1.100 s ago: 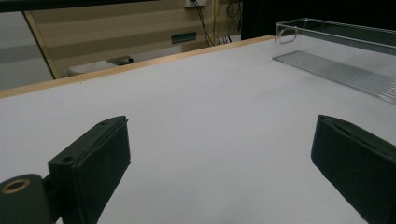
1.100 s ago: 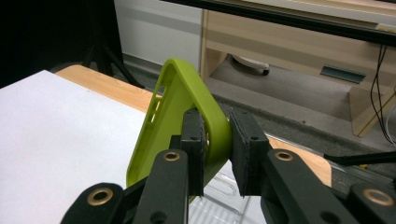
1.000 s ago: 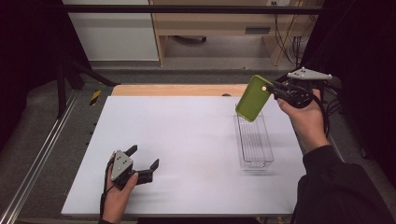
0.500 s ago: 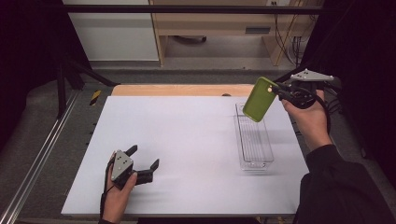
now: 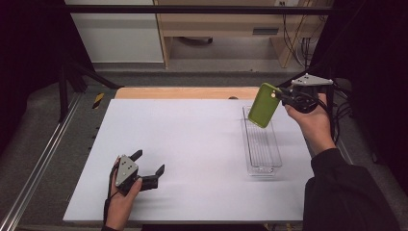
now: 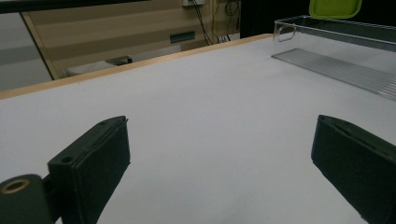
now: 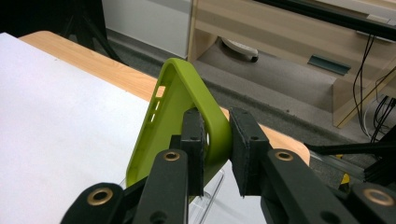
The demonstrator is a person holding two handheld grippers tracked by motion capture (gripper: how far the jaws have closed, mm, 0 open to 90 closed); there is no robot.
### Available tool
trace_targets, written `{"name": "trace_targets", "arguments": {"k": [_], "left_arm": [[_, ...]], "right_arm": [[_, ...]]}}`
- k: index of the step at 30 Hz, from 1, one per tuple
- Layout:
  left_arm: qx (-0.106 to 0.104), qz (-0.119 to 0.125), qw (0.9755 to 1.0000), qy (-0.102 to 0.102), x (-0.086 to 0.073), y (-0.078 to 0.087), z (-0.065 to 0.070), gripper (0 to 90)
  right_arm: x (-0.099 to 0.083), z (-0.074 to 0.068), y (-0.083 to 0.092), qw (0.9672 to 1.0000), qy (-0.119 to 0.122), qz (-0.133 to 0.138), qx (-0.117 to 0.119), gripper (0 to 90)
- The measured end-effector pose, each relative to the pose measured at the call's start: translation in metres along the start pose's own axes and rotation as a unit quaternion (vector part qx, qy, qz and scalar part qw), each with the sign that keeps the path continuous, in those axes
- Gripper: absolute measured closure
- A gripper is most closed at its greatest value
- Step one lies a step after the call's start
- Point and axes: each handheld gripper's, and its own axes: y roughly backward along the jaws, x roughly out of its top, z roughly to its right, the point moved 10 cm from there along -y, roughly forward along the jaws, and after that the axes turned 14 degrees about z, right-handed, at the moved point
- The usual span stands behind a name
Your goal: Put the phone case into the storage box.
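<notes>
A lab or test workspace is suggested. A white work table (image 5: 192,144) is framed by metal rails (image 5: 33,168) and black curtains (image 5: 24,57) to the left of the left gripper (image 5: 144,168). Beyond the right gripper (image 5: 281,96), plain wooden furniture (image 5: 231,29) and loose cables (image 5: 308,43) are seen.

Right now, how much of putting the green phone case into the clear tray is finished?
Done: the right claw is shut on the soft green phone case and holds it above the long clear plastic tray. Left: lower it in and release. The tray holds nothing yet. The left claw rests open on the white table.
</notes>
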Motion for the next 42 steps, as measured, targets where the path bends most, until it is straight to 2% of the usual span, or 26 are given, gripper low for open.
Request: {"name": "trace_targets", "arguments": {"k": [8,14,19,26,34,42], "left_arm": [[0.0,0.0,1.0,0.0,0.0,0.0,0.0,4.0],[0.001,0.0,1.0,0.0,0.0,0.001,-0.001,4.0],[-0.001,-0.002,1.0,0.001,-0.001,0.0,0.0,4.0],[0.001,-0.006,1.0,0.004,-0.003,-0.001,-0.001,3.9],[0.009,-0.003,0.9999,0.01,-0.003,0.001,-0.006,2.7],[0.002,-0.008,1.0,-0.002,-0.003,-0.001,0.0,2.7]], "right_arm": [[-0.011,0.003,-0.012,0.9999,0.002,-0.011,0.008,76.5],[-0.018,0.0,-0.021,0.9994,0.022,-0.025,0.009,76.5],[-0.021,0.0,-0.027,0.9991,0.032,-0.026,0.012,76.5],[-0.032,0.004,-0.041,0.9987,0.038,-0.029,0.017,76.4],[-0.047,0.005,-0.06,0.9985,0.034,-0.033,0.026,76.5],[-0.049,0.002,-0.063,0.9982,0.045,-0.034,0.02,76.5]]}}
